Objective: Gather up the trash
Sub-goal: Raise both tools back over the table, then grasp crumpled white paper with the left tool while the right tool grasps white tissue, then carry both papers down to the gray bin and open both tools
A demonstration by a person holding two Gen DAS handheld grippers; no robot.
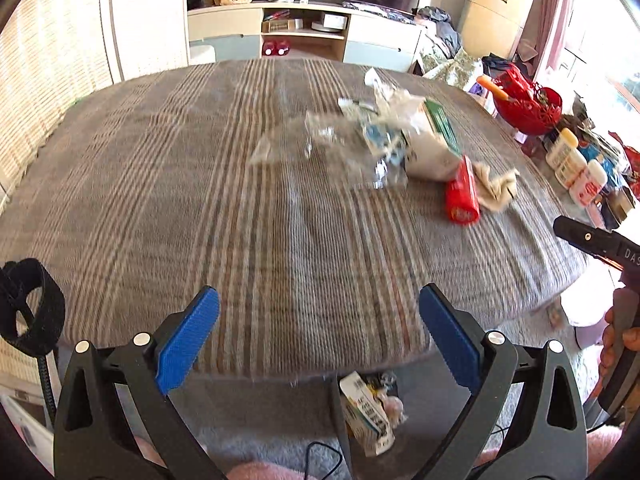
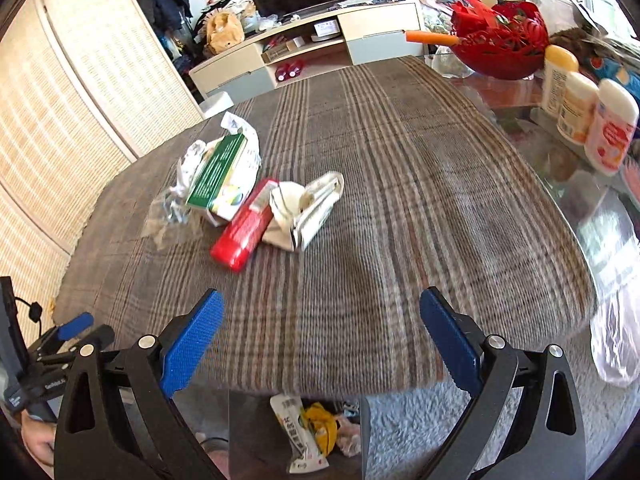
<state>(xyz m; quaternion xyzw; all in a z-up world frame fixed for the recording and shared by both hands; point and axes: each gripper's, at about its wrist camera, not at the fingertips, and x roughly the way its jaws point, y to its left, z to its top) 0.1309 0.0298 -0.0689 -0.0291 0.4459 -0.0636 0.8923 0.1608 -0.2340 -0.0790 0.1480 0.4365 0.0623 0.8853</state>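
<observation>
A pile of trash lies on the striped tablecloth: clear plastic wrap, a white and green carton, a red packet and a crumpled beige wrapper. In the right wrist view the carton, red packet and wrapper lie left of centre. My left gripper is open and empty above the table's near edge. My right gripper is open and empty at the near edge too. A bin below the edge holds discarded packets, also seen in the right wrist view.
A red basket and several white bottles stand on the glass part of the table at the right. A TV cabinet stands behind the table. A plastic bag hangs at the right edge. Grey carpet lies below.
</observation>
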